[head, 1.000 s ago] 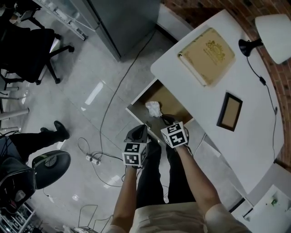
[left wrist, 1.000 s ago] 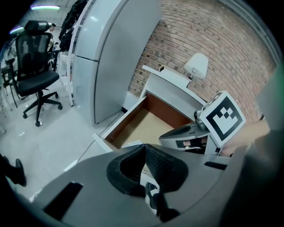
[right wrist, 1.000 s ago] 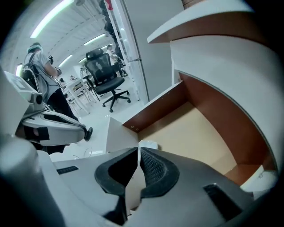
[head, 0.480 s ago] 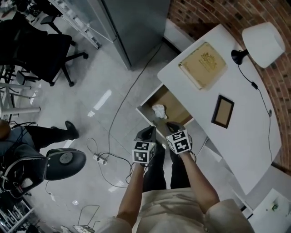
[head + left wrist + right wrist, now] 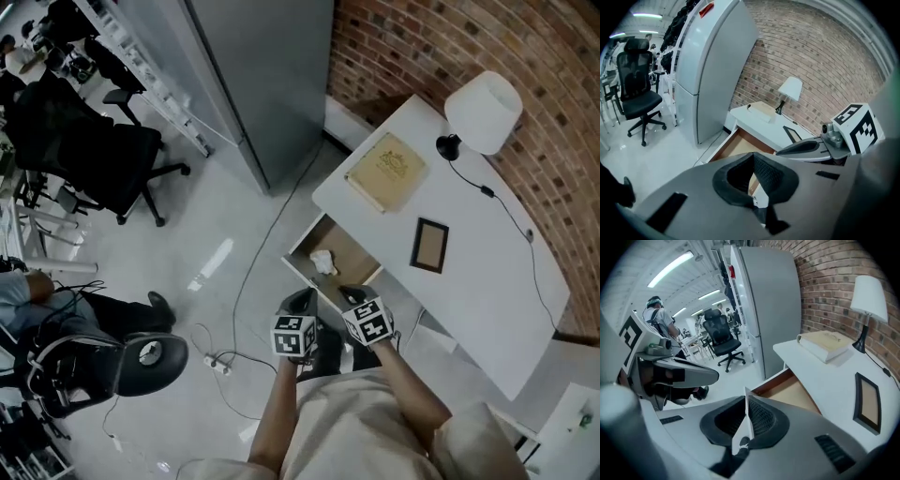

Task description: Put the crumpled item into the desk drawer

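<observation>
A white crumpled paper [image 5: 322, 262] lies inside the open wooden desk drawer [image 5: 349, 249], near its front left corner. Both grippers hover over the floor just in front of the drawer, side by side. My left gripper [image 5: 301, 299] is shut with nothing between its fingers and points at the drawer front. My right gripper [image 5: 350, 293] is also shut and holds nothing, its tips close to the drawer's front edge. The left gripper view has the left gripper [image 5: 752, 157] before the drawer [image 5: 736, 145]. The right gripper view has the right gripper [image 5: 746, 397] before the drawer [image 5: 790, 392].
The white desk [image 5: 478, 267] carries a tan book [image 5: 385, 172], a picture frame [image 5: 430, 245] and a white lamp [image 5: 483, 112] by the brick wall. A grey cabinet [image 5: 253, 66] stands left of the desk. Cables [image 5: 242, 281], office chairs [image 5: 103, 159] and a seated person [image 5: 80, 314] fill the left floor.
Both grippers have drawn back from the drawer toward the person, and the head view has pulled away. The crumpled paper stays in the drawer.
</observation>
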The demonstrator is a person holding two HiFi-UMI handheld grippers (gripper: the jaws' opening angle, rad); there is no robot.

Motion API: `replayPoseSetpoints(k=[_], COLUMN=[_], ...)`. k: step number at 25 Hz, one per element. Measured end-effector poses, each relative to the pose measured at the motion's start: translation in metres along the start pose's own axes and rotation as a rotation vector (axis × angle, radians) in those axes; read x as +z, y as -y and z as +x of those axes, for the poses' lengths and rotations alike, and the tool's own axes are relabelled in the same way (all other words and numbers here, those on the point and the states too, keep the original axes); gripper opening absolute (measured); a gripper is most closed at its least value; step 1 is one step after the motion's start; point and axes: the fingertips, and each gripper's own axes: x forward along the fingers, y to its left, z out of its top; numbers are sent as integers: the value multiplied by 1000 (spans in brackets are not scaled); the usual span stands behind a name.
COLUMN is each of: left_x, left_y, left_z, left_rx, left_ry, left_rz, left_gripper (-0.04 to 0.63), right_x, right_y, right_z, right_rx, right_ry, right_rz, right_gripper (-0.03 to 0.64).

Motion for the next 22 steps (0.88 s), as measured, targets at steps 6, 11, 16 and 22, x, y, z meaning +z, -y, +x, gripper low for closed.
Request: replayPoseSetpoints(k=[6, 11, 16, 22], left_x=[12, 13, 9, 4], left_y=[10, 25, 23, 9], left_z=[-28, -39, -56, -67], left_rx=[13, -20, 1, 30], left_ry=[24, 32, 18, 34], left_rz=[11, 50, 86, 78], left_gripper=[15, 15, 15, 15], right_x=[22, 25, 29, 28], right_y=[-13, -30, -47, -53], right_z=[-38, -47, -38, -32], right_rx=[-3, 38, 74, 74], right_ry=[109, 139, 128, 132], right_rz=[18, -1, -25, -40], right_gripper=[43, 43, 43, 43])
